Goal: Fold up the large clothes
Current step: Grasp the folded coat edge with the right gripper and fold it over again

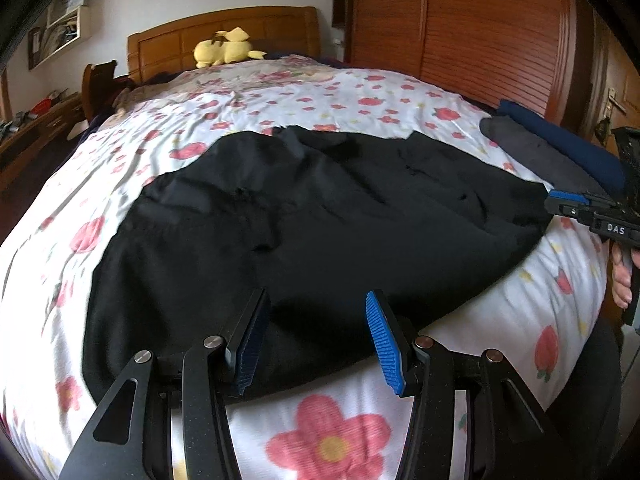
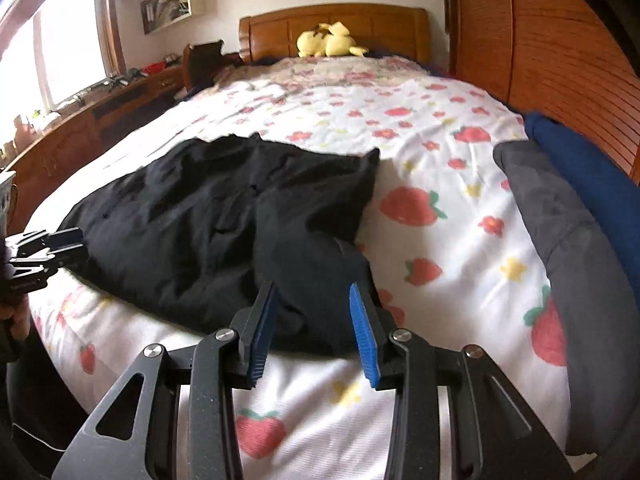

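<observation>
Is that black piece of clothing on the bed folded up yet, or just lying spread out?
Spread out, not neatly folded: the black garment lies wide and rumpled across the flowered bedsheet, wrinkles all over.

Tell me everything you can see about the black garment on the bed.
The black garment is large, of matte, soft-looking cloth, spread mostly flat but rumpled, with creases and small folds across it. It lies on the bedsheet, white with a flower and strawberry print, near the foot edge of the bed. What kind of garment it is cannot be told. The left gripper and the right gripper are both open at its near edge, and neither clamps the cloth. Folded grey and blue clothes lie apart from it.
</observation>
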The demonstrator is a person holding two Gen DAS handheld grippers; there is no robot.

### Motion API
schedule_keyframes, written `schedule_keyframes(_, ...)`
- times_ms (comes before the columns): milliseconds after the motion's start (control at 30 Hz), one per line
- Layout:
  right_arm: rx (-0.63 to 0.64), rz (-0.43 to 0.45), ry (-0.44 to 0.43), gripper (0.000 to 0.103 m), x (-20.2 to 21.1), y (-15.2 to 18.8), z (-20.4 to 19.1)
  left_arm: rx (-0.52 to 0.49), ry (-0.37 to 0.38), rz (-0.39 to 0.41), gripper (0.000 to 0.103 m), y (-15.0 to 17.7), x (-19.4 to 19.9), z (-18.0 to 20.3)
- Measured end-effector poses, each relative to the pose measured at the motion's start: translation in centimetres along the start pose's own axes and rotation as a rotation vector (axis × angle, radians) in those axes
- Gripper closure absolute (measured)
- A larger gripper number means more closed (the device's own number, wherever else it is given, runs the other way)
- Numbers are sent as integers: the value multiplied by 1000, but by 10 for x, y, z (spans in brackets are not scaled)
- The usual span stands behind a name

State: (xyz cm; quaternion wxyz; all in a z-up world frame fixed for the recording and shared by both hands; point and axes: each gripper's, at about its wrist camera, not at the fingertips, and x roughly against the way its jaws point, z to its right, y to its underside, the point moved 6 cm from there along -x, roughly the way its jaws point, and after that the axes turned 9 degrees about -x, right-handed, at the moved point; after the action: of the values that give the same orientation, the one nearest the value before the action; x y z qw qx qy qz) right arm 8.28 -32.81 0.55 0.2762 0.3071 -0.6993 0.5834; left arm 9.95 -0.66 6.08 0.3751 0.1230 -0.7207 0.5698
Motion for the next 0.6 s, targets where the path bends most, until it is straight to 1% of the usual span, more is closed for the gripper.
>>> schedule_keyframes(133, -51, -32, 38, 65, -13, 2, 20, -21, -8, -18, 51, 0, -8, 2)
schedule_keyframes(200, -81, -38, 72, 64, -19, 4, 32, -14, 4, -20, 51, -1, -9, 0)
schedule_keyframes(233, -98, -48, 63, 64, -23, 5, 37, -6, 13, -22, 51, -1, -9, -2)
schedule_keyframes(300, -152, -83, 13, 63, -31, 8, 44, 5, 24, -24, 51, 0, -10, -3)
schedule_keyframes(333, -163, -93, 7, 62, -33, 8, 45, 8, 27, -24, 51, 0, -10, -4)
schedule_keyframes(400, -168, -104, -4, 62, -35, 8, 46, 10, 25, -26, 51, 0, -11, -5)
schedule_keyframes(467, -165, -102, -38, 61, -32, 9, 42, 9, 20, -26, 51, 0, -12, -4)
schedule_keyframes(500, -159, -116, -69, 61, -32, 10, 38, 9, 18, -25, 51, 0, -13, -2)
schedule_keyframes(600, -165, -149, -88, 61, -39, 14, 38, 12, 16, -23, 51, 0, -14, 0)
